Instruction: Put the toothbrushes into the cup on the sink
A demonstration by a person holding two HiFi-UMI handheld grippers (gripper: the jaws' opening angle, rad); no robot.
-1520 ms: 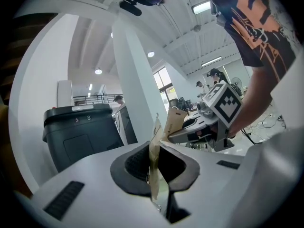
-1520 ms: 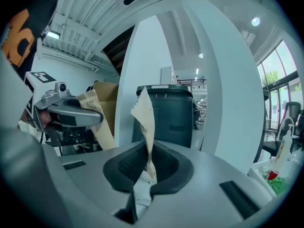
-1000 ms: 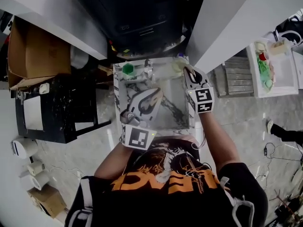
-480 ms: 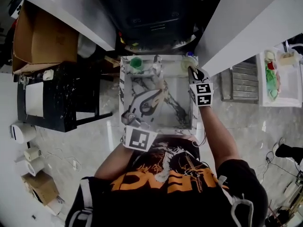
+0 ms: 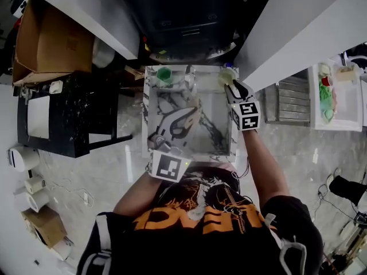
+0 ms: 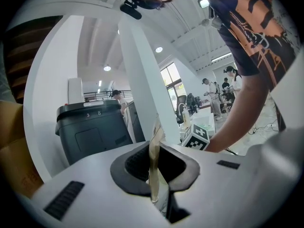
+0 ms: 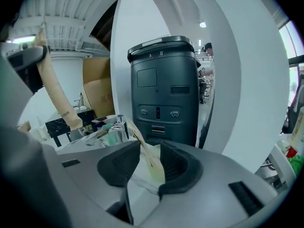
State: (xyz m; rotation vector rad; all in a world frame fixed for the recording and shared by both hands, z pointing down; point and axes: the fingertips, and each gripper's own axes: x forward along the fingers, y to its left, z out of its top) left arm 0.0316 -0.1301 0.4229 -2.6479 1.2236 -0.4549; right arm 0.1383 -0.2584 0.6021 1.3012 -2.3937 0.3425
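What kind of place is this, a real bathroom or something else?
Probably a workshop or lab hall, not a bathroom: the small marble sink stands alone on an open floor, with a cardboard box beside it and other people in the background.

The sink (image 5: 218, 119) sits mid-frame in the head view. On its far rim a cup (image 5: 225, 78) stands at the upper right corner, a second cup (image 5: 164, 74) at the upper left, and the faucet (image 5: 190, 80) between them. A toothbrush (image 7: 142, 148) leans in the right-hand cup. A machine (image 5: 183, 16) stands behind the sink. A cardboard box (image 5: 49, 44) and a tabletop (image 5: 74, 119) lie to the left.
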